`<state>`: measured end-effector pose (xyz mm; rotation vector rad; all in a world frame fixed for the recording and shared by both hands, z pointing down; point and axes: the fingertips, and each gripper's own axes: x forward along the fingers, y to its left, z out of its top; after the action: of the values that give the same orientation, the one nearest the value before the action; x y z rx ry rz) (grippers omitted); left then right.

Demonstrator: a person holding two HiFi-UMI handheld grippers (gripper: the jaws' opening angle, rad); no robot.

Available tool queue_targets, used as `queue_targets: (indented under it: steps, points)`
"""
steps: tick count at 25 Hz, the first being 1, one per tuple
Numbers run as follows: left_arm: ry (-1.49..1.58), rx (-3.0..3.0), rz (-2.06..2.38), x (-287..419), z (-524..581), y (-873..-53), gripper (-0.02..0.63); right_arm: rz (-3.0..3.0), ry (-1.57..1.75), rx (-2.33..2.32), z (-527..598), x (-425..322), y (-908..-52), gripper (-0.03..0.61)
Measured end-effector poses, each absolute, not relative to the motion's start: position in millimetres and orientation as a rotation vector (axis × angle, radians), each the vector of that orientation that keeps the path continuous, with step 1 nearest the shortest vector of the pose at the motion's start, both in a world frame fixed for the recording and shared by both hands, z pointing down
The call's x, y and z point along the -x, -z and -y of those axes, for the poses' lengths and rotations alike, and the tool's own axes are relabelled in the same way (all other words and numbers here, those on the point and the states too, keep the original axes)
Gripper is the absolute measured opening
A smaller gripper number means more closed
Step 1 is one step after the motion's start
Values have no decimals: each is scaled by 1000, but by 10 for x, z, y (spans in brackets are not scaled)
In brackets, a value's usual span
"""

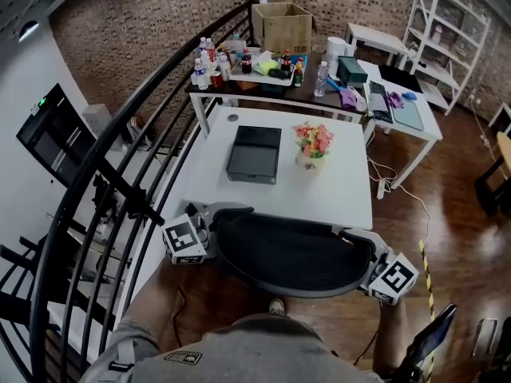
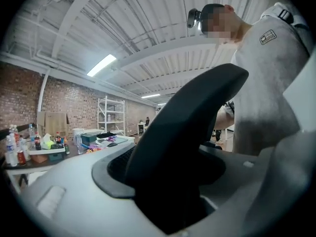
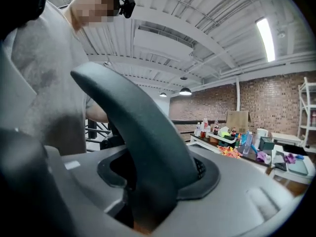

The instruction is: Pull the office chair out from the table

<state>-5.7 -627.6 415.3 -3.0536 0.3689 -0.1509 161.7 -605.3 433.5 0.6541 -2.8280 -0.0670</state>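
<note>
The chair back blocks the near edge of the counter. A black railing closes off the left side. The floor to the right lies open. A dark box and flowers occupy mid-counter.

A: How many chairs, pls?
B: 1 chair. Grippers: 2, the left gripper and the right gripper.
A: Tables?
B: 3 I can count: white table, dark table, desk. Also 1 shelf, 1 carton, 1 bouquet, 1 black case.
A: Bottles?
B: Several, too small for an exact no.
</note>
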Motion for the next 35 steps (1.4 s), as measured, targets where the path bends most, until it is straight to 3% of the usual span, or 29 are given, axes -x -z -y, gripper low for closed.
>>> queue_targets:
  steps: [9,35]
  points:
    - [189,3073,-318,82,6151,-4146,250,2805,73,-646,5947,-1589,-4326,210]
    - [223,3100,-323,530,5111,-4244,250,2796,41,-671,4893,-1157,-4356,213]
